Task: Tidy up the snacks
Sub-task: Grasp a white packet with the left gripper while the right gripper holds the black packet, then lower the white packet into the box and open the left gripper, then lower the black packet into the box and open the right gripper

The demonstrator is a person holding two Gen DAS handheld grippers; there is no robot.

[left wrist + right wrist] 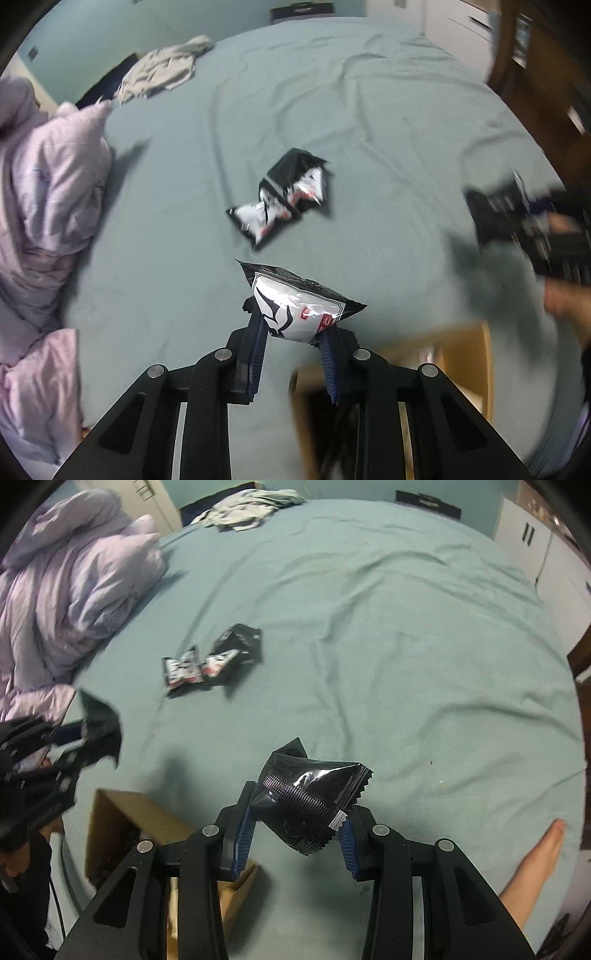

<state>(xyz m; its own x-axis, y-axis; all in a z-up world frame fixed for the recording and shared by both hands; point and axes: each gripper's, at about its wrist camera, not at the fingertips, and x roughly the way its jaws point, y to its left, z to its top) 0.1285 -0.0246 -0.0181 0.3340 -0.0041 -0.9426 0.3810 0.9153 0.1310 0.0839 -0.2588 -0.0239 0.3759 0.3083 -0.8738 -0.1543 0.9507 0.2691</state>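
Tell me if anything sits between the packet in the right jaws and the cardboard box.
Nothing visible does. The right gripper holds a black packet above bare bedsheet, and the cardboard box lies open just to its left; its inside is too dark to judge.

A black-and-white snack packet (295, 310) hangs pinched at its lower end, lifted off the bed (369, 110). A second, glossy black packet (306, 797) is held likewise, seam side up. Two more packets (280, 199) lie touching mid-bed. An open cardboard box (110, 823) sits at the near edge.
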